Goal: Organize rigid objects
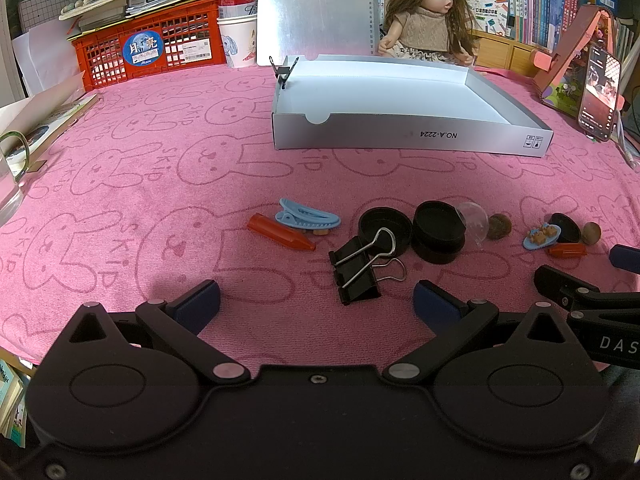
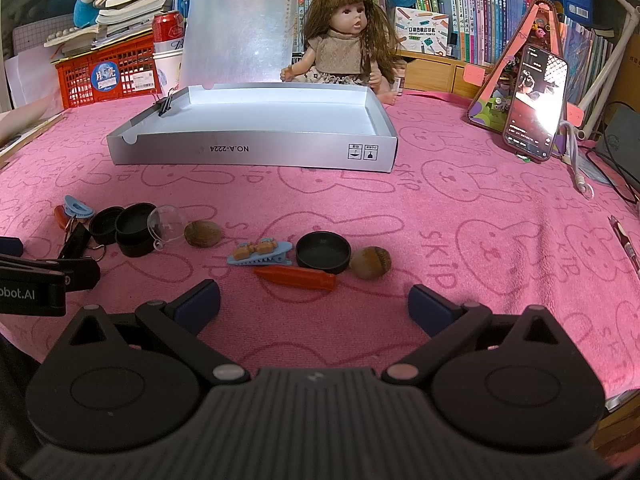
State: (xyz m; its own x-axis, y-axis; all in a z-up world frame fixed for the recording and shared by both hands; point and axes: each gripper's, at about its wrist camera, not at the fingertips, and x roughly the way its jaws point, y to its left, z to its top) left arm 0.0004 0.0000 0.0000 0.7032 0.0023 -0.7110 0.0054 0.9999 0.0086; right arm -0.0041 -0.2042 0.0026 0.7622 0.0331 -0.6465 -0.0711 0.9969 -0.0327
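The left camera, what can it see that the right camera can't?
Only the left camera shows the glass mug at its left edge and the whole big black binder clip up close. Only the right camera shows a pen lying at the far right of the pink cloth. Both show the silver box, the doll, the phone and the open fingers of each gripper.
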